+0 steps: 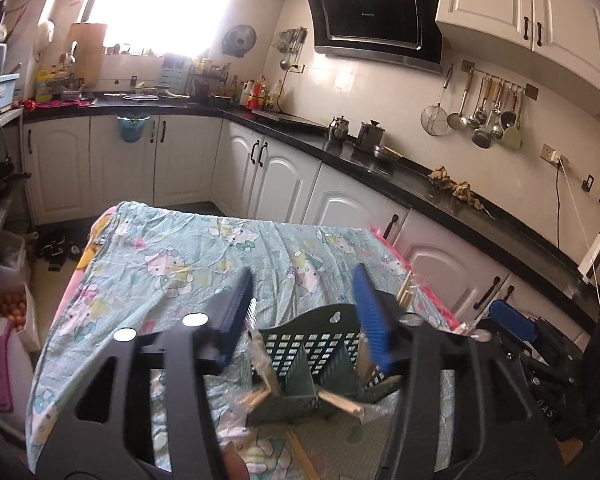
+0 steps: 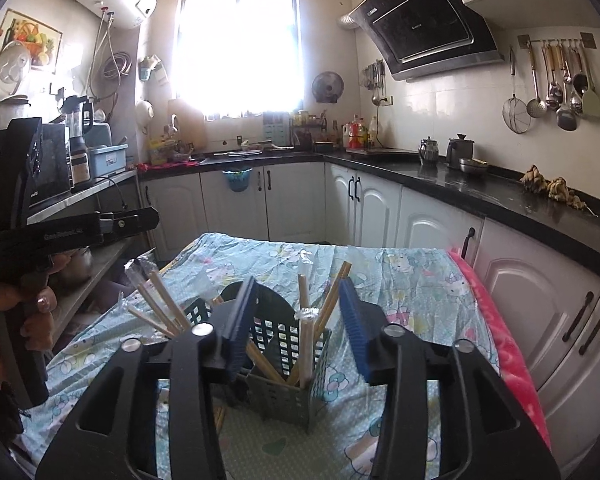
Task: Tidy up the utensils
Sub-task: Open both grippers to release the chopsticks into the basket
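Fingers (image 2: 356, 320) of both grippers are spread, holding nothing; between them, light, stiff chopsticks (image 2: 305, 312) in the green holder (image 2: 288, 384) — pinch one mid-stick.

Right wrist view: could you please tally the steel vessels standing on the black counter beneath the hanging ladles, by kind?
Teapot: 1
Lidded jug: 1
Bowl: 1
Total: 3
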`<state>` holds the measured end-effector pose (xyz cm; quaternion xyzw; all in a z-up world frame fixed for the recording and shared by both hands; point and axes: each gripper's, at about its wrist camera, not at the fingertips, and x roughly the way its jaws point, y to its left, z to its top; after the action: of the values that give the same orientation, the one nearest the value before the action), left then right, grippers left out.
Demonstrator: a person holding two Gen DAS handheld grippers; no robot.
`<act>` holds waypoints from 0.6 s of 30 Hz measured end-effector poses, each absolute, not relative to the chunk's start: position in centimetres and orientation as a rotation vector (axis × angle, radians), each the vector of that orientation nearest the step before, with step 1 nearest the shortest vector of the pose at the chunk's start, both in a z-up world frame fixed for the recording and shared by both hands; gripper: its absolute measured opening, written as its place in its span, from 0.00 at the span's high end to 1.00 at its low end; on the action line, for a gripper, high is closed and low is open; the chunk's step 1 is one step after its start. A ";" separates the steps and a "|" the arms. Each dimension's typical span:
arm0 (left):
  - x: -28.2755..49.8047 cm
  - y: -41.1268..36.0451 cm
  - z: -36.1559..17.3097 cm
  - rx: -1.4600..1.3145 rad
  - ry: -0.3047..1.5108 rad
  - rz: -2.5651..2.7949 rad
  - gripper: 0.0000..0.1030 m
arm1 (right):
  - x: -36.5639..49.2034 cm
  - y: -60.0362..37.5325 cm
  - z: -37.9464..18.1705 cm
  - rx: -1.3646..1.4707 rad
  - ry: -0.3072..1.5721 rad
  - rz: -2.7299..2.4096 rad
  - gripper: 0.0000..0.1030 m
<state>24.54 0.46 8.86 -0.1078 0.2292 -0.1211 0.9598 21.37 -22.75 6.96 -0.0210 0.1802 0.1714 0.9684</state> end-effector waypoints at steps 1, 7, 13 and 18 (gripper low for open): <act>24.1 0.6 9.0 -0.218 0.462 -0.246 0.49 | 21.0 -22.8 7.0 -0.044 0.363 0.346 0.52; 21.8 1.3 9.8 -0.231 0.434 -0.251 0.18 | 19.5 -22.8 7.1 -0.071 0.362 0.340 0.40; 19.8 2.3 9.9 -0.262 0.421 -0.246 0.11 | 18.0 -22.4 7.3 -0.107 0.354 0.343 0.34; 18.8 3.0 9.4 -0.282 0.437 -0.232 0.10 | 16.8 -22.0 7.4 -0.133 0.352 0.353 0.32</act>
<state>18.78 3.02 9.42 -0.1390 0.2153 -0.1147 0.9598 16.81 -21.98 7.36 -0.0660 0.1738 0.1745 0.9670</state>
